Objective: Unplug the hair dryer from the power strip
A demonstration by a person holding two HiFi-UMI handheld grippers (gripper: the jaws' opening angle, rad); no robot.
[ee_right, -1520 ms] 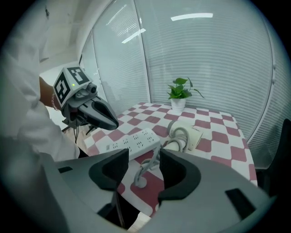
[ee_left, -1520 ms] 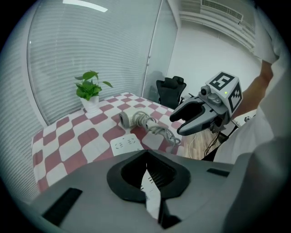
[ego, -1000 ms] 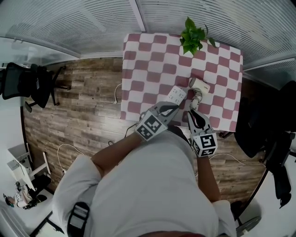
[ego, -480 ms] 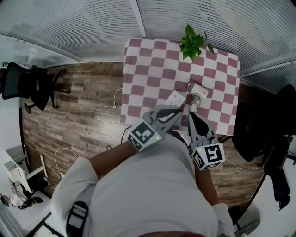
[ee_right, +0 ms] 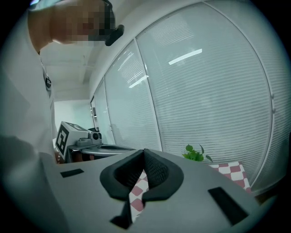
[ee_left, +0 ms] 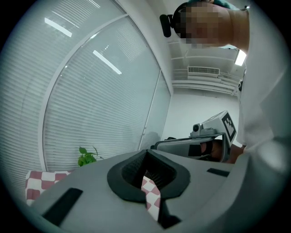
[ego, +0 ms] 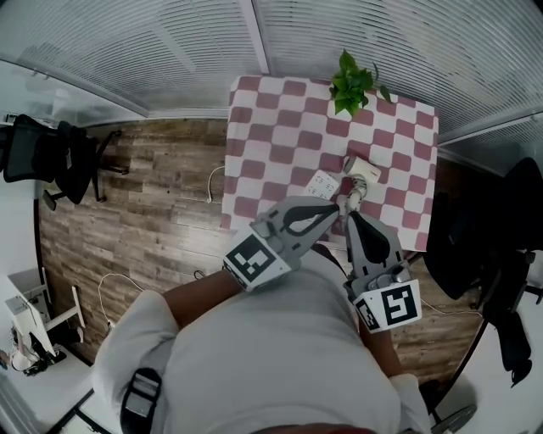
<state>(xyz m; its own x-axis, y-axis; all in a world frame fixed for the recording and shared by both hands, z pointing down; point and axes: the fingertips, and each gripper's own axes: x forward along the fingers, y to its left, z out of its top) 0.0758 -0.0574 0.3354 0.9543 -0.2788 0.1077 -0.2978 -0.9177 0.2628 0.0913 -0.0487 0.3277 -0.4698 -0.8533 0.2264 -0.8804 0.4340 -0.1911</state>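
Note:
The white hair dryer (ego: pixel 366 164) lies on the checkered table (ego: pixel 280 127), with the white power strip (ego: pixel 320 181) just to its left. Whether the plug sits in the strip I cannot tell. Both grippers hang high above the table's near edge, close to the person's chest and side by side. My left gripper (ego: pixel 338 206) (ee_left: pixel 146 151) is shut with nothing in it. My right gripper (ego: pixel 349 215) (ee_right: pixel 144 150) is also shut and empty. Neither touches the dryer or the strip. Each gripper view looks out level at the window blinds, with the table low in the picture.
A potted plant (ego: pixel 352 78) (ee_left: pixel 86 157) (ee_right: pixel 195 154) stands at the table's far edge. Black office chairs stand at the left (ego: pixel 51 153) and right (ego: pixel 479 233). White cables (ego: pixel 214 174) trail over the wooden floor. Window blinds (ego: pixel 382 25) rise behind the table.
Both grippers have risen from just above the power strip and dryer up toward the head camera. The dryer and strip have stayed in place.

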